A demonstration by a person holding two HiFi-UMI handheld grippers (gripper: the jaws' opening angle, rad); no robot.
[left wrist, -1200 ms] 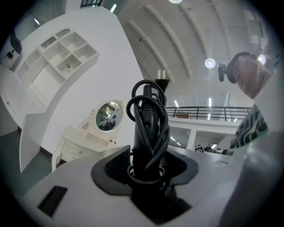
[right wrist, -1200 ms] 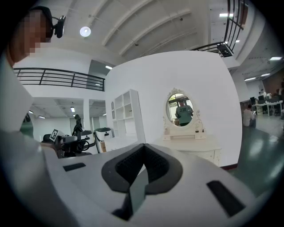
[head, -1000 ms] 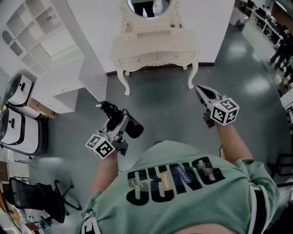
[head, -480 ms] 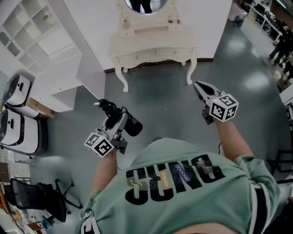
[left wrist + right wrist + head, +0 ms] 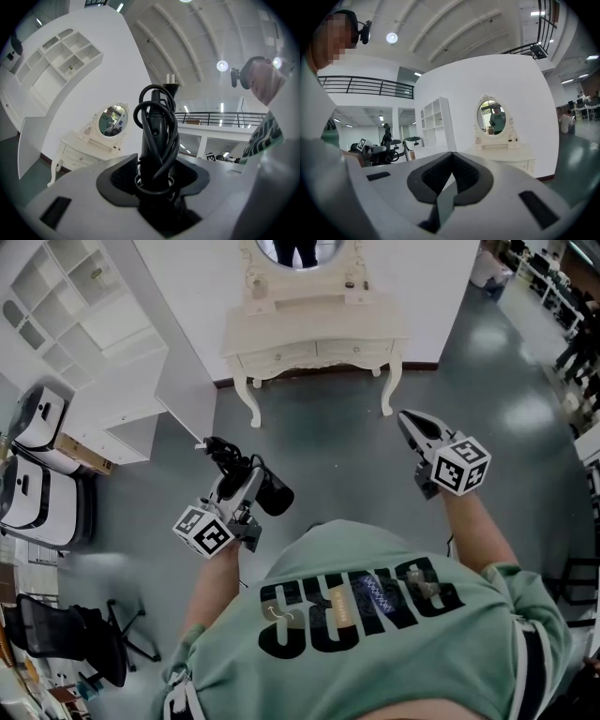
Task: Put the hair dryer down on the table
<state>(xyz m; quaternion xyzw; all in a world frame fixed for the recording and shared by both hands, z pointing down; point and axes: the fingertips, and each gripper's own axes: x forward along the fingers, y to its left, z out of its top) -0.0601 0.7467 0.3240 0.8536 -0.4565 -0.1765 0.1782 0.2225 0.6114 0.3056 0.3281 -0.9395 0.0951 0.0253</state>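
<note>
Inspector: Change?

Assessor: Slight. Both grippers have edged forward. The left gripper point(image 5: 154, 177) stays clamped, part-open, on the hair dryer point(image 5: 157, 133) by its handle. The right gripper point(image 5: 450, 180) is closed and empty.

Inspector: Task?

Assessor: Pending. The dressing table point(image 5: 314, 329) stands well ahead of both jaws.

Green shirt point(image 5: 309, 652): big black letters across chest, approx. "SUNG" as seen in head view; 1st & last letters unsure. Small print over them illegible.
</note>
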